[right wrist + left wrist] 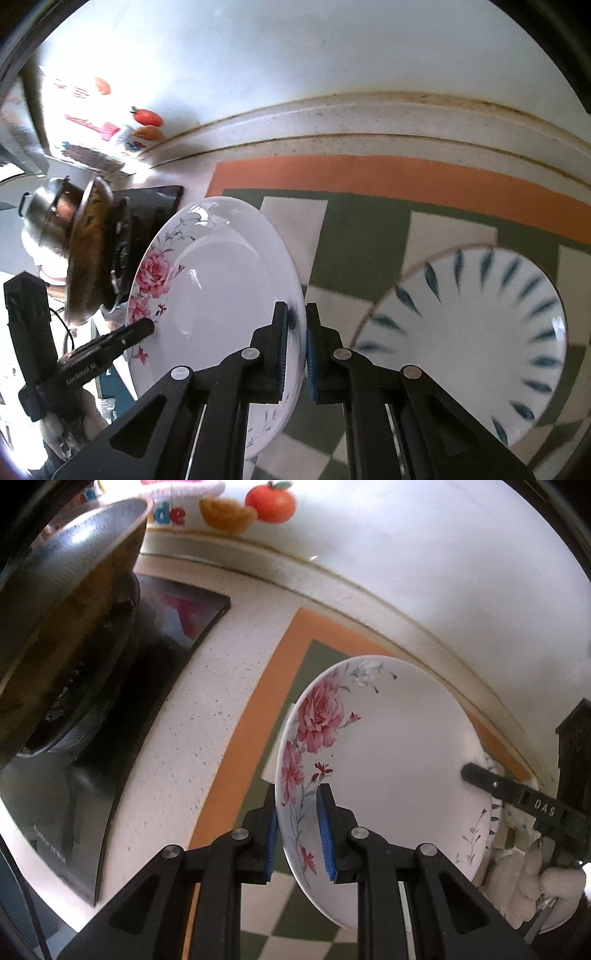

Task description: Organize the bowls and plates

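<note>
Left of the flowered plate (388, 760), beyond the checked mat (362, 236): wok (66, 627) sitting on the black stove (177, 627), well apart. At the plate's left rim: left gripper (297, 834) clamping the flowered edge. At the opposite rim: right gripper (295, 347) pinching likewise, probably sharing the load to keep the plate steady. Plate tilting above the mat, seemingly lifted clear. Right of the plate: blue-leaf bowl (472, 332) resting on the mat, likely awaiting sorting.
</note>
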`<state>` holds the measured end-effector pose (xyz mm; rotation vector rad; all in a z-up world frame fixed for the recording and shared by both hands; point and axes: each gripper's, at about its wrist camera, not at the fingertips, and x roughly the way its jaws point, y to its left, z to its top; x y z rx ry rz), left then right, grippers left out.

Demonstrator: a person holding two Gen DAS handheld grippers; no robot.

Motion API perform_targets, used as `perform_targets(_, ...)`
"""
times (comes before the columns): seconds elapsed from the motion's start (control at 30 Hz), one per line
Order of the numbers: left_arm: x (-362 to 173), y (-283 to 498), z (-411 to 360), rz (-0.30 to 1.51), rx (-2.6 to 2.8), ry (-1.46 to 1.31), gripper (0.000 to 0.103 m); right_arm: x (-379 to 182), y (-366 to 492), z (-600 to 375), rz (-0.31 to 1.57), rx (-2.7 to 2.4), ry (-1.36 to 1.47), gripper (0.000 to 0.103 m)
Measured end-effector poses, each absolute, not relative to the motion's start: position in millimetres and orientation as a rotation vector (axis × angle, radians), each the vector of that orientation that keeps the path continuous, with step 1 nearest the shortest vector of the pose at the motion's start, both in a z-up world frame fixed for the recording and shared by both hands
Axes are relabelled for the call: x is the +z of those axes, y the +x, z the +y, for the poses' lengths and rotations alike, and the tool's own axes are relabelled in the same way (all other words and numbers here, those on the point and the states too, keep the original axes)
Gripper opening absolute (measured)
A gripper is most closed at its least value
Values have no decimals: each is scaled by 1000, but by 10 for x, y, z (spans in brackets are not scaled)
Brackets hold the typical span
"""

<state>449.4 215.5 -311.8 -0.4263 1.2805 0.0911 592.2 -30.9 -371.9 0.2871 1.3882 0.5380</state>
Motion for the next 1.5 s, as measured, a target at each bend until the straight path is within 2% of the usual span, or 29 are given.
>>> perform_targets(0.27,-2745,4053,1668,1246,45,-405,17,-3315,5228,-930,1329,540,326,10)
perform_targets(0.57,-2715,3568,987,1275,-27,-348,17,-3188,4354,-1747,1309,496,354,10)
perform_targets(0.9,-3034,3214,460,1350,-68,-276,17,-3428,3661,-2362,1343,443,374,10)
perform_targets(1.5,-3574,3117,211,1475,-56,-222,18,-4048,3429,-2489,1450,404,367,10)
